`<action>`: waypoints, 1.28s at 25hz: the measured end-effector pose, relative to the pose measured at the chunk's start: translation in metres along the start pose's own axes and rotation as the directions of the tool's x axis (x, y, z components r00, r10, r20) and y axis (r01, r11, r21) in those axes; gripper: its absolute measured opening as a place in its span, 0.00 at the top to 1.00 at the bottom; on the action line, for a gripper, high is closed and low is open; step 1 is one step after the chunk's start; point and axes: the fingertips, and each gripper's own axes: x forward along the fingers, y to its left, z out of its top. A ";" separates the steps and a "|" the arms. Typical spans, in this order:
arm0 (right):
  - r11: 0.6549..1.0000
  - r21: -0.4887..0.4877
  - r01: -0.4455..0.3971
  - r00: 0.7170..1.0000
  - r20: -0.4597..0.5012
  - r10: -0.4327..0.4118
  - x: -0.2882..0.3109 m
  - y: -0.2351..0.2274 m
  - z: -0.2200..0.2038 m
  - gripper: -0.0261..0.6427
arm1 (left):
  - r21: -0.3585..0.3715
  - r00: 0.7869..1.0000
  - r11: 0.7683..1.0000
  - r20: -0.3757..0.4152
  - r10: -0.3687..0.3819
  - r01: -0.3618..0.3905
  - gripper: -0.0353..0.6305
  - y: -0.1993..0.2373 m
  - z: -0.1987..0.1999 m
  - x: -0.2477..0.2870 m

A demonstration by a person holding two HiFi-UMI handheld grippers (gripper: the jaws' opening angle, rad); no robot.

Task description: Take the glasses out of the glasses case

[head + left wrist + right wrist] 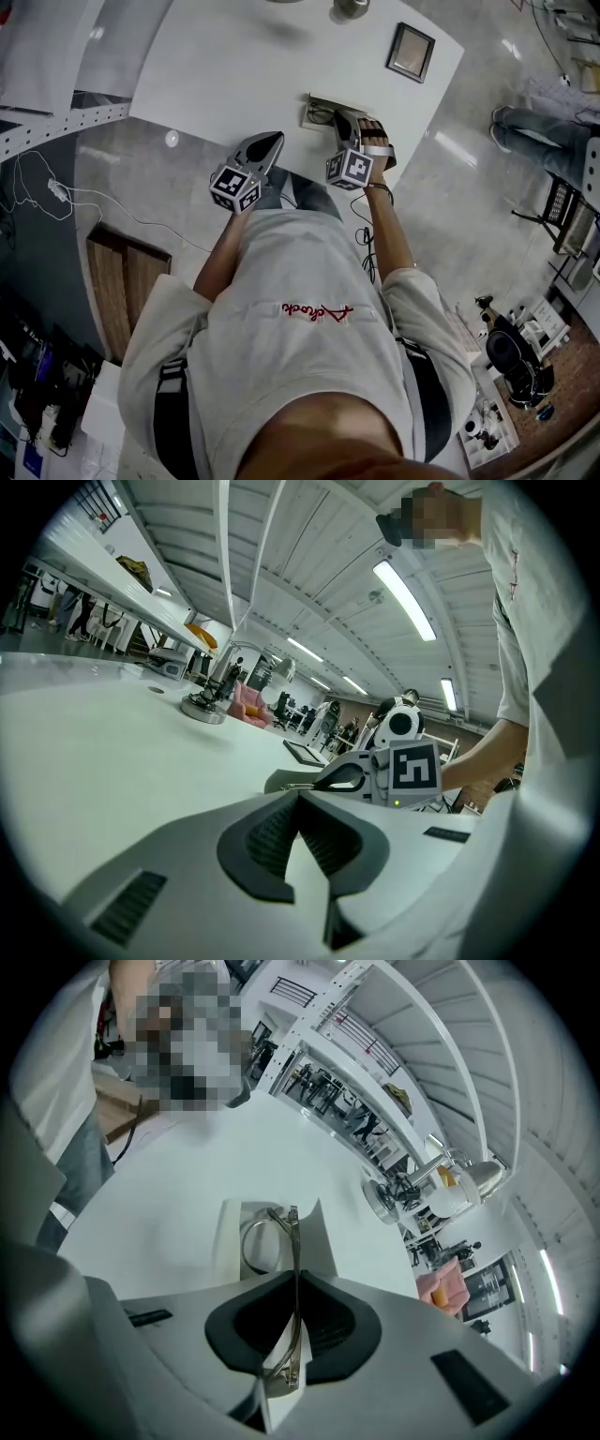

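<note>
A white glasses case [314,111] lies open on the white table [234,66], near its front edge. In the right gripper view, thin metal-framed glasses [286,1218] stick out of the case [230,1232] toward me. My right gripper [295,1279] is shut on the frame, which runs straight between the dark pads. In the head view the right gripper [345,127] sits over the case's right end. My left gripper [272,142] is just left of the case; in its own view its jaws [298,794] meet at the tips, shut with nothing in them. Its view also shows the case [281,782] and the right gripper's marker cube [414,766].
A dark framed pad [411,52] lies at the table's far right corner. A round metal base [349,7] stands at the far edge. Another person's legs [544,131] are on the floor to the right. A wooden panel [127,281] lies on the floor at left.
</note>
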 end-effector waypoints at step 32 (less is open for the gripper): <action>0.640 0.765 -0.067 0.892 0.334 -0.306 -0.077 -0.102 0.048 0.94 | 0.122 0.995 0.992 0.098 -0.032 0.019 0.96 -0.018 0.053 0.013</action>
